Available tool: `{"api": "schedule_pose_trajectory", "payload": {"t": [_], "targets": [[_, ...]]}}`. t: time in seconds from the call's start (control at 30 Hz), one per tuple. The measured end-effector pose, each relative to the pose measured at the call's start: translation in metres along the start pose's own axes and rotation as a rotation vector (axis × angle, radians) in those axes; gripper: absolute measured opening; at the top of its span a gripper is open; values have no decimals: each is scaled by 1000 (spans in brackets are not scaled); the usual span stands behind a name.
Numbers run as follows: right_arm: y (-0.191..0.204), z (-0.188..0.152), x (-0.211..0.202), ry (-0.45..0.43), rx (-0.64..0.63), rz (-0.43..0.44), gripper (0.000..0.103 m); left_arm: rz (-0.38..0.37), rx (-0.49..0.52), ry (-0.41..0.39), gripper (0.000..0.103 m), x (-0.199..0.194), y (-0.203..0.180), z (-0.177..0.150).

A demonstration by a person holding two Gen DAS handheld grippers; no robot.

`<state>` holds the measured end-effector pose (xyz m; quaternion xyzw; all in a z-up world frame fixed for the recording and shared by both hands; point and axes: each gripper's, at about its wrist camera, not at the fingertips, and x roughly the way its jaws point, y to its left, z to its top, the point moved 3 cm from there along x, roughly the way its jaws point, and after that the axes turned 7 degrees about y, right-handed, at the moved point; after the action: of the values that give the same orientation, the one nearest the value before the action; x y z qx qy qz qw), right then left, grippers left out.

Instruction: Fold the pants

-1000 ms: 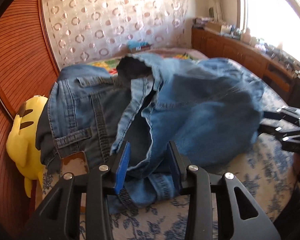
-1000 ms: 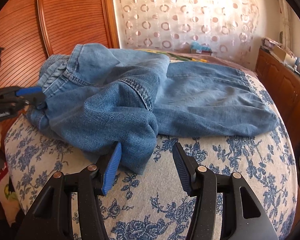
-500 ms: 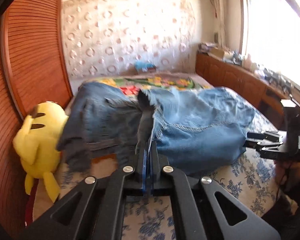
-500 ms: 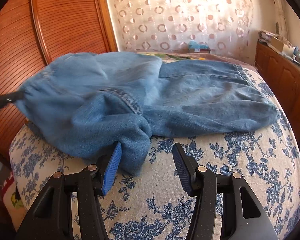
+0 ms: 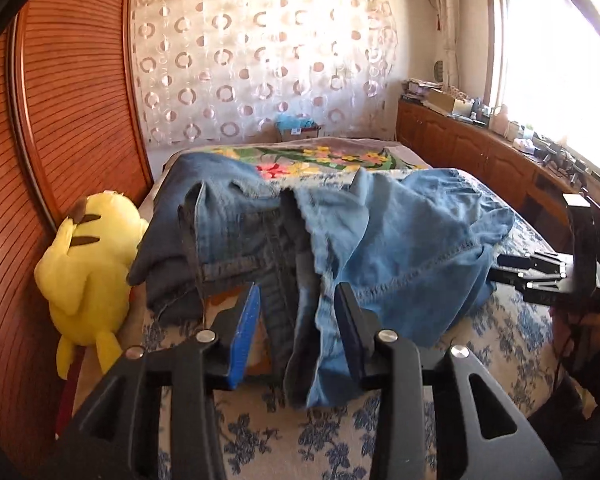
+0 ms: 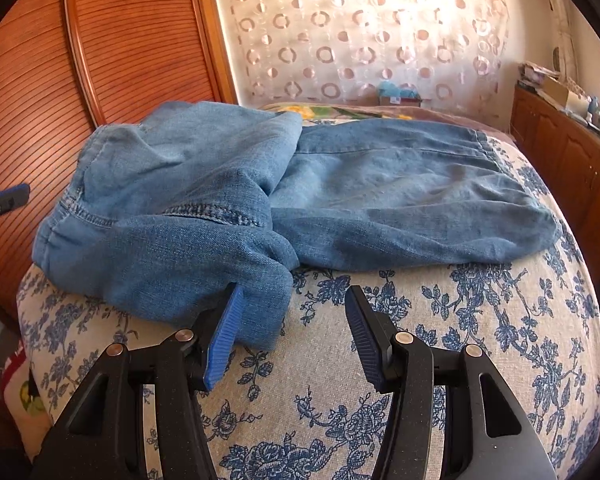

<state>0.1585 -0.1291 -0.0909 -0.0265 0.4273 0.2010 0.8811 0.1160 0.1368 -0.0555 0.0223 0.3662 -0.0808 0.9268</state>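
Pants point(image 5: 380, 248) lie between spread left fingers point(image 5: 242, 336), just reopened; plush toy point(image 5: 88, 264) beside; right fingers point(image 6: 224, 336) spread.

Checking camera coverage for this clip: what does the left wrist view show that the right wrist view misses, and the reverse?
Only the left wrist view shows the yellow plush toy beside the bed, the bright window, and the dark inner side of the blue denim pants. Only the right wrist view shows the pants' long leg lying flat across the floral bedspread. Both show the pants, bedspread, circle-patterned curtain, wooden panelling, and each gripper, left gripper and right gripper, open.
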Motion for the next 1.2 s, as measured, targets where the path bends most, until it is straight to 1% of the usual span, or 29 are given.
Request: {"api": "schedule_pose_trajectory", "payload": {"t": [0.1,0.23,0.4,0.6,0.67,0.7,0.73,0.8,0.83,0.97,1.03,1.1,1.17,1.2], "targets": [[1,0,0,-1,0,-1,54,0,13,-11,38,7,-3,13],[1,0,0,-3,0,-1,54,-15,21,10,38,30,-5,32],[2,0,-1,-9,-5,-3,54,-10,16,75,38,69,-1,50],[2,-1,-2,-11,-7,-4,54,-52,-7,147,38,104,0,61],[2,-1,-2,-13,-8,-5,54,-71,-20,158,15,110,1,61],[3,-1,-2,-14,-9,-6,54,-77,-25,159,12,110,0,61],[3,-1,-2,-15,-9,-7,54,-85,-20,149,6,107,-2,60],[3,0,-3,-18,-9,-8,54,-93,-7,121,4,96,-6,60],[3,0,-3,-20,-9,-7,54,-81,-3,94,3,87,-6,62],[3,-1,-3,-22,-10,-7,54,-11,-25,-28,3,46,5,76],[3,-1,-3,-21,-8,-7,54,54,-25,-90,3,26,16,87],[3,-1,-4,-21,-6,-7,54,82,-35,-116,3,16,29,95],[3,-1,-3,-21,-6,-6,54,110,-45,-111,4,16,43,101],[3,-1,-4,-20,-6,-6,54,127,-53,-95,6,21,50,102]]}}
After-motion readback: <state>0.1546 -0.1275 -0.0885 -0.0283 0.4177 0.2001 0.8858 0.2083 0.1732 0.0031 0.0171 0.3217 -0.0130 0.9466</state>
